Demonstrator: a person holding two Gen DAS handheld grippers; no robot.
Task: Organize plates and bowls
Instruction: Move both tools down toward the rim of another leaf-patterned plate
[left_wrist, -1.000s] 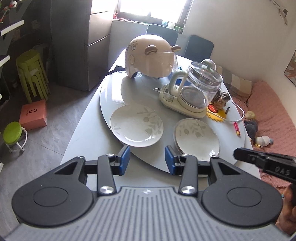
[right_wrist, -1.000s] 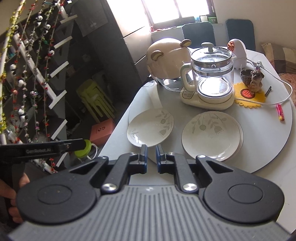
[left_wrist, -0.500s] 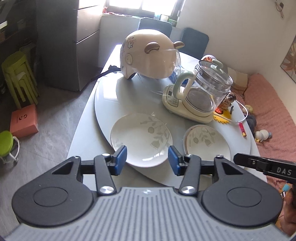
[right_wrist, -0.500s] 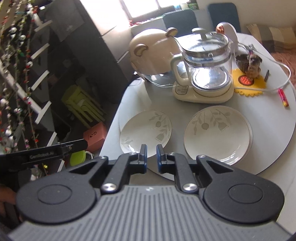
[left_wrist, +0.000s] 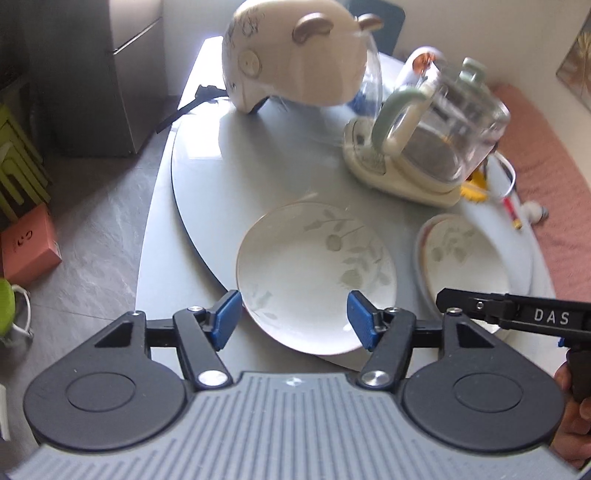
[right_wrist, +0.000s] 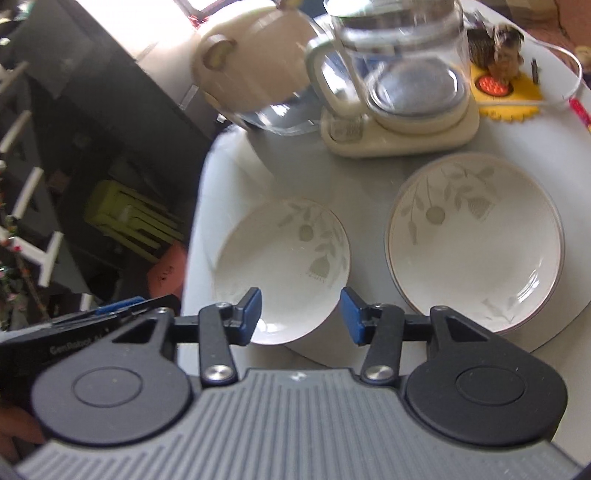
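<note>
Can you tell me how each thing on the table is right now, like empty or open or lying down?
Left gripper: open, empty, fingers either side of the plate's near rim.
Right gripper: open, empty.
Small white leaf-patterned plate: empty, flat on the turntable.
Larger white leaf-patterned plates: stacked, top one empty.
Glass kettle with pale green handle: lid on, seated on its base.
Cream helmet with brown ears: resting on the table, visor down.

I read "DAS" in white letters on the black right gripper (left_wrist: 532, 317) where it entered my left wrist view. On the left gripper (right_wrist: 74, 349), seen from the right wrist, blurred white lettering began "GenRobot". The pink box (left_wrist: 27, 243) on the floor carried dark marks I could not make out.
</note>
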